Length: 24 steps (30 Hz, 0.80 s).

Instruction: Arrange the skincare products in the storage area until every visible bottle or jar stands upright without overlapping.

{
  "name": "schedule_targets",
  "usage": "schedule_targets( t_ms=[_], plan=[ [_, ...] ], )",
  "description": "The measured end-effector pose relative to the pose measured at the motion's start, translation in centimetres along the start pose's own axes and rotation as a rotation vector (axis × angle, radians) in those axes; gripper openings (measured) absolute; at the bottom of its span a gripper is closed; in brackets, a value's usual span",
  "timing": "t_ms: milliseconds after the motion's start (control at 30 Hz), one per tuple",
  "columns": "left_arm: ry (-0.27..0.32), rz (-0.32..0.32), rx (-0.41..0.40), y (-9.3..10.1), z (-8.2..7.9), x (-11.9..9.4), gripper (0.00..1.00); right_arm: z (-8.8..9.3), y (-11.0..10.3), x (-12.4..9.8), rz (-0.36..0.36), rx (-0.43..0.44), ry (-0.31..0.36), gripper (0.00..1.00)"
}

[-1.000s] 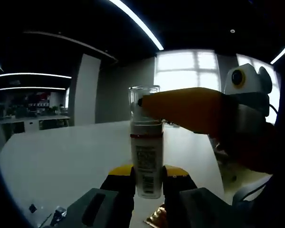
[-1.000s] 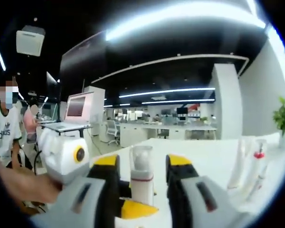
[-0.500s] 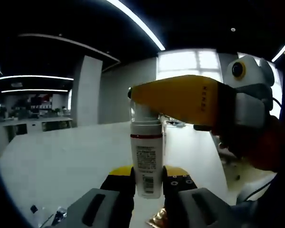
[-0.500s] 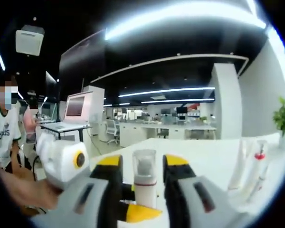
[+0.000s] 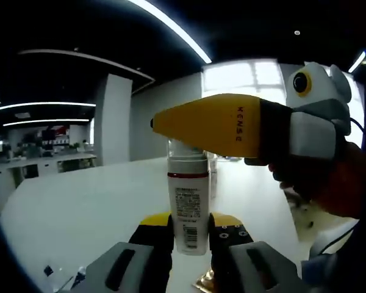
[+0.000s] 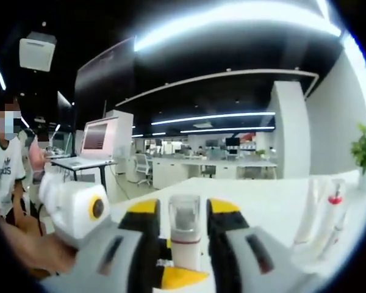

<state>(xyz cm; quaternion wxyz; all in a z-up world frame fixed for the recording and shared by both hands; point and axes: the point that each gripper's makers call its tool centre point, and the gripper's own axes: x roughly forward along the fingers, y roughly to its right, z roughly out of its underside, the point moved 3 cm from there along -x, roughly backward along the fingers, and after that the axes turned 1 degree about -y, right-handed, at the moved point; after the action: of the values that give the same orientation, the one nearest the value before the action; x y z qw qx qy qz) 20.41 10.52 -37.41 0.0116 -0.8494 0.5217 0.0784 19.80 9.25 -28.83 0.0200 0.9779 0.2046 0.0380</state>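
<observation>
Pinching white pump bottle [image 5: 188,204] | left tongs [image 5: 190,227] base | right tongs [image 6: 178,215] cap

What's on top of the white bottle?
The white bottle has a clear cap on top. In the left gripper view the right claw's yellow finger covers it. What is inside the cap can't be made out.

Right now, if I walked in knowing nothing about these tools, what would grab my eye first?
Probably the white pump bottle with a clear cap, standing upright in the middle of the left gripper view, pinched low down by the left gripper. The right gripper closes its big yellow-tipped jaws around the cap from the side. Beyond lies a white table in a dim office, with more pale skincare tubes standing at the right gripper view's right.
</observation>
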Motion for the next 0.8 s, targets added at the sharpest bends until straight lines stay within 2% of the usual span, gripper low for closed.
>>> schedule_targets(
  t_ms=[167, 433, 800],
  plan=[
    [0.001, -0.013, 0.009, -0.09, -0.05, -0.09, 0.21, 0.09, 0.07, 0.22, 0.001, -0.01, -0.006, 0.22],
    [-0.007, -0.053, 0.07, -0.25, -0.12, -0.2, 0.21, 0.13, 0.06, 0.13, 0.01, -0.016, -0.008, 0.2],
    [0.011, -0.055, 0.056, -0.11, -0.19, -0.26, 0.21, 0.02, 0.03, -0.06, -0.013, -0.029, 0.008, 0.19]
  ],
)
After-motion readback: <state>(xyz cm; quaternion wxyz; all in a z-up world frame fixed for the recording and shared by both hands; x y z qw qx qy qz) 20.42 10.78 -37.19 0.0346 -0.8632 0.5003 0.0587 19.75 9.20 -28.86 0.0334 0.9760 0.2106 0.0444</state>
